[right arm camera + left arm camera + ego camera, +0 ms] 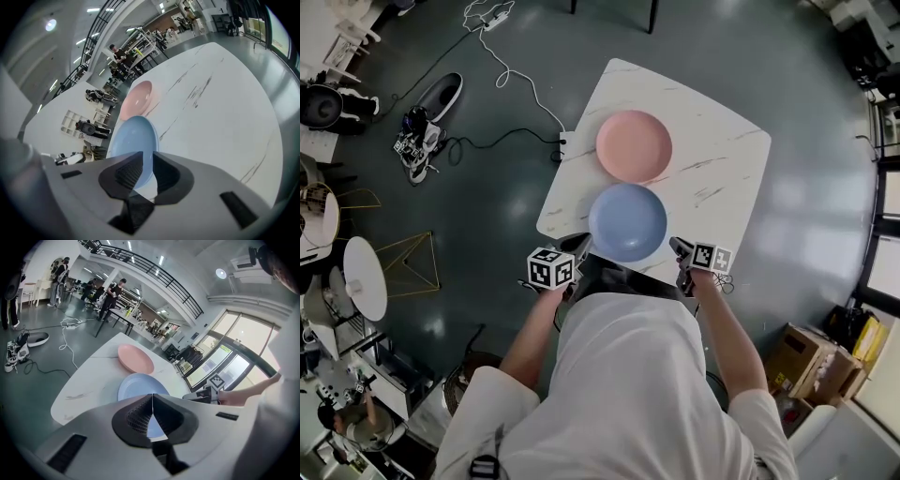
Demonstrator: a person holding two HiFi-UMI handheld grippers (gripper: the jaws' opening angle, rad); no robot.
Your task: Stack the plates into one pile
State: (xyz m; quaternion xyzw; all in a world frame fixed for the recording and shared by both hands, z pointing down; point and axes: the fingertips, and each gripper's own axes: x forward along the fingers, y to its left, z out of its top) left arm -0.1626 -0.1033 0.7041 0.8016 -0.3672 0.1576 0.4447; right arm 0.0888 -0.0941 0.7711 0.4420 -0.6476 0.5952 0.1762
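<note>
Head view shows the blue plate at the near edge of the marble table, just beside the pink plate and not stacked on it. The left gripper is clenched on nothing near the blue plate's left rim. The right gripper has its jaws parted, with the blue rim showing in the gap, ungripped.

We see a white marbled table carrying two things. A pink plate lies toward 12 o'clock, and a blue plate sits just beside it at 6 o'clock, by the near edge.
</note>
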